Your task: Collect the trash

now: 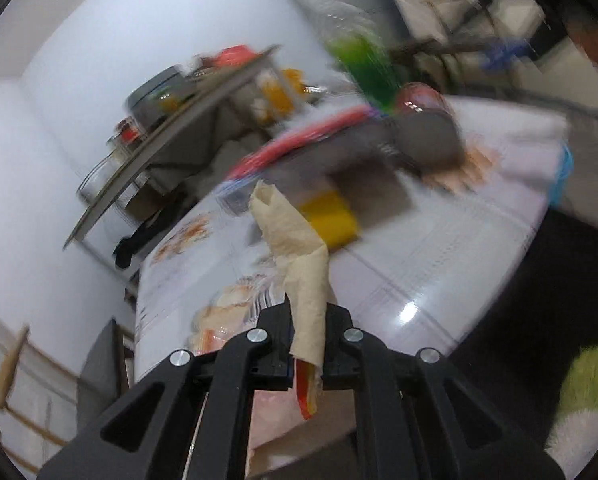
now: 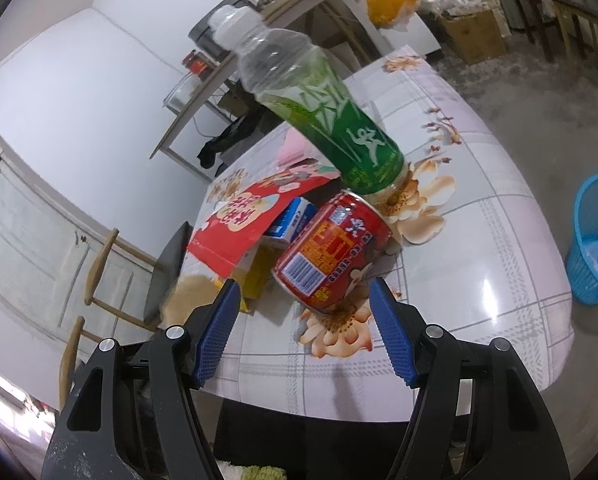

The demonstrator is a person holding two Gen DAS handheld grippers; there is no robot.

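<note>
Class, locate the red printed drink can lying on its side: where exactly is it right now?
In the right wrist view the red printed drink can lies on the floral tablecloth, just ahead of the open right gripper, below the green-labelled plastic bottle.

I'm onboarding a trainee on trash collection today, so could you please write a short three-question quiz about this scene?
1. True or false: the left gripper is shut on a crumpled brown paper napkin.
2. Which item lies directly ahead of the open right gripper? A) red can B) green-label bottle C) blue carton
3. Fill in: the blue waste basket stands on the ____, off the table.

Key: 1 true; 2 A; 3 floor.
</note>
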